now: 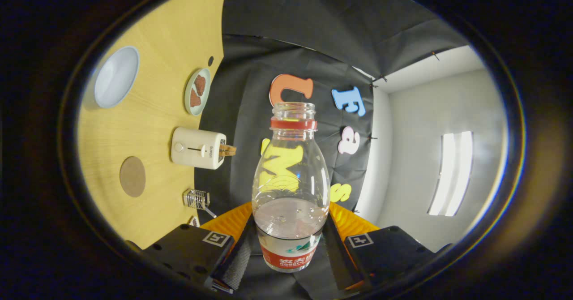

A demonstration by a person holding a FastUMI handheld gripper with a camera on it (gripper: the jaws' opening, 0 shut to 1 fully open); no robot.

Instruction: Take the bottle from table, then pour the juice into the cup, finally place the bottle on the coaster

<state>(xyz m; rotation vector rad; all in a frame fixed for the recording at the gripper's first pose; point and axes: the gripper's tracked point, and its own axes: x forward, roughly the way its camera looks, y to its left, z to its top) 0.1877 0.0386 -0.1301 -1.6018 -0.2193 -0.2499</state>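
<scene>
My gripper (288, 253) is shut on a clear plastic bottle (291, 179), with both fingers (239, 255) pressed on its labelled lower part. The bottle has no cap, a red ring sits under its open neck, and a little clear liquid lies in its lower part. The wooden table (147, 125) stands on edge beside the bottle, so my view is rolled hard to one side. On that table lie a round brown coaster (132, 176) and, farther off, a pale blue cup (116, 77) seen from its open top. Both are well away from the bottle.
A cream toaster (198, 147) with a slice sticking out sits between the coaster and the booth wall. A small plate (197, 91) with reddish pieces lies near the cup. A small wire rack (196, 198) stands at the table's edge.
</scene>
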